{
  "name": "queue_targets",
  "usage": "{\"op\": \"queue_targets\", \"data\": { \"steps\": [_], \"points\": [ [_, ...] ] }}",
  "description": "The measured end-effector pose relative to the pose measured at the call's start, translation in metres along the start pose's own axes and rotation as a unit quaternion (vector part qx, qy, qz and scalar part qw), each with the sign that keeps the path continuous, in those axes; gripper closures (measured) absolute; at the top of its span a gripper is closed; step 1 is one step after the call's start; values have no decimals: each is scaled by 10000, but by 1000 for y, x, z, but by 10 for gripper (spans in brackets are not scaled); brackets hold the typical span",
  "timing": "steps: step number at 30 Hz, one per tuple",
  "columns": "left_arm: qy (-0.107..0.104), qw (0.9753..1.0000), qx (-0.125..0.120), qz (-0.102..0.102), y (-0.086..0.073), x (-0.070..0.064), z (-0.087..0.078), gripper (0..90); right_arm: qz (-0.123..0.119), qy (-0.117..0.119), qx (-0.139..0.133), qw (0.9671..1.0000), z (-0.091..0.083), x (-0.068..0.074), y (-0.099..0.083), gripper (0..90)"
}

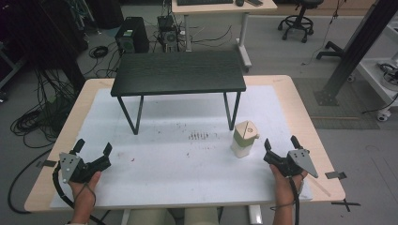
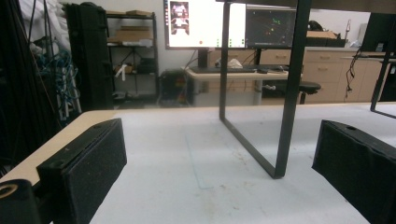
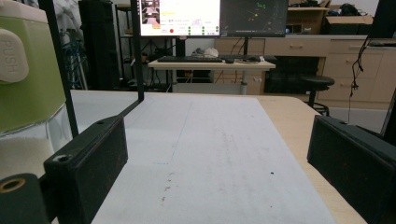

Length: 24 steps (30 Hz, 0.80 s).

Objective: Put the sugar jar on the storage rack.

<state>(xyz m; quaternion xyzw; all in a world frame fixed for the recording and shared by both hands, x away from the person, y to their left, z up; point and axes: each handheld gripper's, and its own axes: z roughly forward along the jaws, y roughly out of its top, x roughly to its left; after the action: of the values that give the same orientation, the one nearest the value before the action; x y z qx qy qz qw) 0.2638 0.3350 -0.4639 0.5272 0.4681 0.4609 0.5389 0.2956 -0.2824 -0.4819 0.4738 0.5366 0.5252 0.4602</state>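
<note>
The container (image 1: 244,138) stands upright on the white mat (image 1: 178,173), right of centre on the tabletop (image 1: 300,108) and just in front of the right legs of the small black stand (image 1: 178,72). It has a clear lower body and a green lid section with a cream tab marked PUSH (image 3: 11,56). The right gripper (image 1: 280,146) rests near the front right edge, jaws spread wide and holding nothing. The container lies just ahead and to the left of it, near but not touching; in the right gripper view the container (image 3: 28,88) sits left of the left jaw, outside the gap between the jaws. The container's long axis is vertical, so a side grasp across the body appears suitable. The left gripper (image 1: 92,148) rests near the front left edge, jaws also wide and empty, well apart from the container; its view faces a left leg (image 2: 285,93) of the stand. The right gripper is the nearer one. Judged from this layout, the coming move requires the right gripper to shift left and forward until the body stands between its jaws.
</note>
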Motion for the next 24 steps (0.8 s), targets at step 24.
{"op": "queue_targets", "data": {
  "steps": [24],
  "points": [
    [1,10000,-1,8,0,0,0,30,-10,-14,15,10000,0,1,0,9]
  ]
}}
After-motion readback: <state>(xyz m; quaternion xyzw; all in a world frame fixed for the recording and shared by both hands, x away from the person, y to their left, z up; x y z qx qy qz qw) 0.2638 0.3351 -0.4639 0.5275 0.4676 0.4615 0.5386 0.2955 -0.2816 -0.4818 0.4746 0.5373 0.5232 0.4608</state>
